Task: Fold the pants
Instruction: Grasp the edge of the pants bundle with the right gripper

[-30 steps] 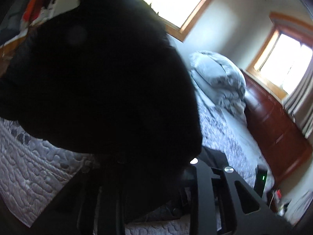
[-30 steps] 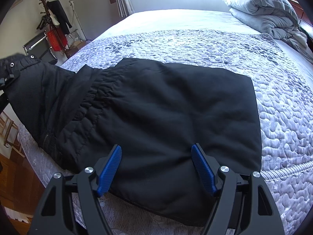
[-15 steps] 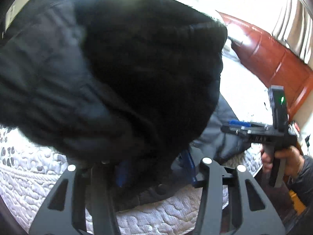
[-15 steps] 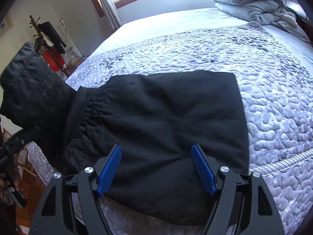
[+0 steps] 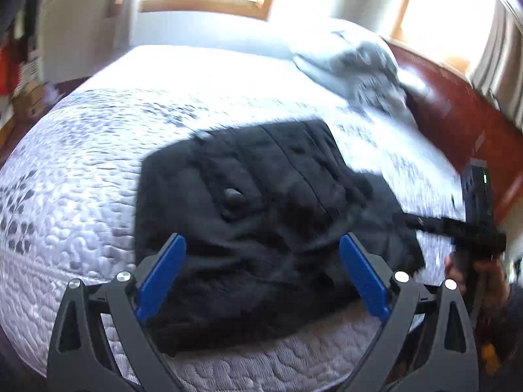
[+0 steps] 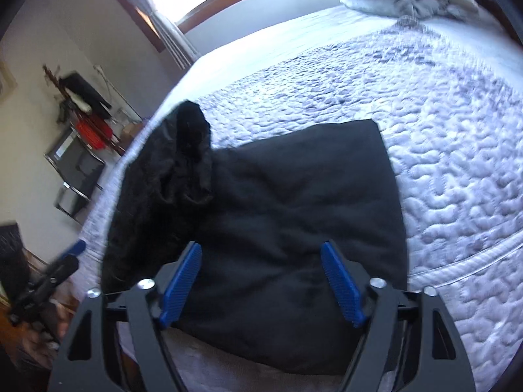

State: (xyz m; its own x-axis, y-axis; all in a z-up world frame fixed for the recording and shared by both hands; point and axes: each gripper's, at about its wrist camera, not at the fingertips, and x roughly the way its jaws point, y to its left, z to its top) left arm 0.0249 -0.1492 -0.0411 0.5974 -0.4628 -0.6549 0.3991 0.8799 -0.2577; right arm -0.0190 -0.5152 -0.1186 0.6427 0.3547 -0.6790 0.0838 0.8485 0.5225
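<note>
— Where are the black quilted pants [image 5: 261,215]?
— Bunched on the quilted bed [image 5: 72,202], near its 6 o'clock edge.
— The tools?
— Left tool [image 5: 261,274] and right tool [image 6: 261,284] both spread apart, holding nothing.

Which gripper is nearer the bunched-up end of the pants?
Left. The left gripper hangs open right over the bunched-up end of the pants. The right gripper, also open, is over the flat folded part, with the bunched-up end off to its left.
</note>
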